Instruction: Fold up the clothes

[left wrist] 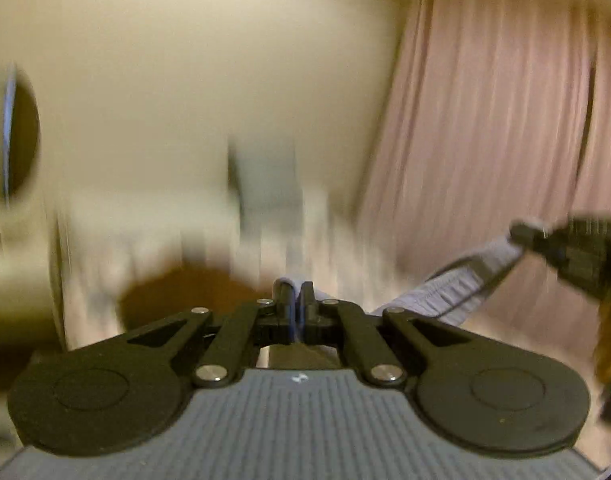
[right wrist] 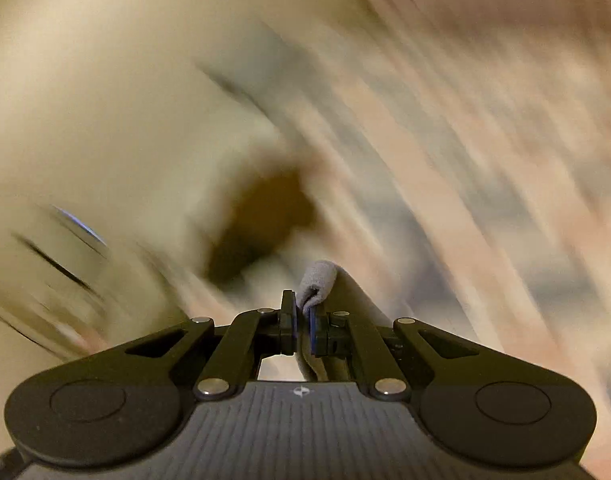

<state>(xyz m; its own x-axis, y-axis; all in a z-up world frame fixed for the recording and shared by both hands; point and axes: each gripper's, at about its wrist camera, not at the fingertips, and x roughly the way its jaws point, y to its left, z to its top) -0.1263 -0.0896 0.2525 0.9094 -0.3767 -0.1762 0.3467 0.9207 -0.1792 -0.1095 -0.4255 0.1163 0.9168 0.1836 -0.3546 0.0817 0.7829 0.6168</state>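
L gripper [left wrist: 295,300] & R gripper [right wrist: 302,312] pinching grey garment [left wrist: 457,284], curtain [left wrist: 485,120] (L view only)

The left claw [left wrist: 294,300] is matt black plastic, its linkage arms smooth and pinned with shiny metal rivets, and its body behind is grey with fine ribbing. The right claw [right wrist: 301,322] has the same matt black arms, bright rivets and dark ribbed body. The garment [left wrist: 461,280] is soft grey-lilac cloth, matt, with a stitched, gathered band along one edge; in the right wrist view its pinched corner looks fuzzy, like fleece or knit. The curtain [left wrist: 485,120] on the right is dull pink fabric hanging in soft pleats.
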